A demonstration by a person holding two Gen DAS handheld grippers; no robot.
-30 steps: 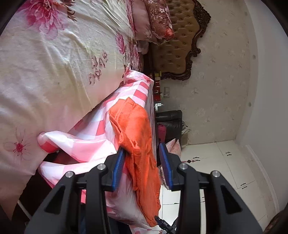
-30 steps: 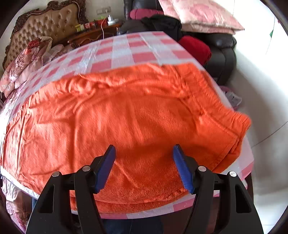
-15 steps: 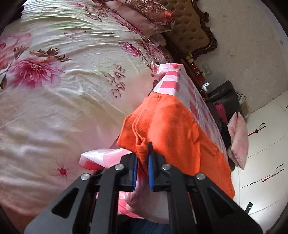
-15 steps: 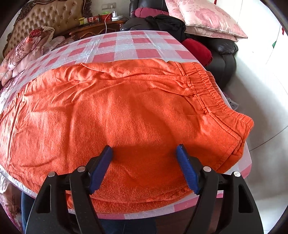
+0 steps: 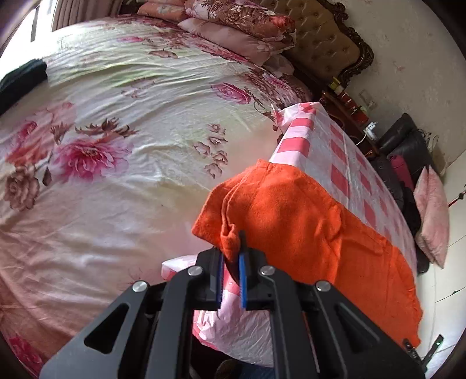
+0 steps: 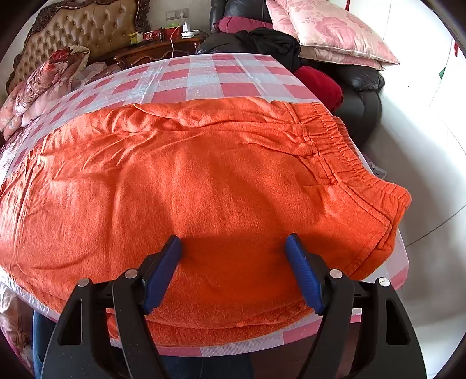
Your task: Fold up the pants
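Orange pants [image 6: 221, 186] lie folded lengthwise across a table with a pink-and-white checked cloth [image 6: 204, 78]. Their elastic waistband [image 6: 343, 151] is at the right end. My right gripper [image 6: 234, 247] is open, its blue pads just above the near edge of the pants, holding nothing. In the left wrist view my left gripper [image 5: 232, 256] is shut on the leg-end corner of the pants [image 5: 305, 227] and lifts it slightly off the table's left end.
A bed with a floral sheet [image 5: 116, 131] runs along the table's left side, with pillows [image 5: 241, 23] and a tufted headboard [image 5: 326, 40]. A nightstand [image 6: 163, 46], a dark sofa with clothes and pink cushions [image 6: 329, 32] stand behind the table.
My left gripper closed on the leg-end corner of the pants and raised it, swinging its view toward the bed. My right gripper stayed open and lowered closer to the pants.
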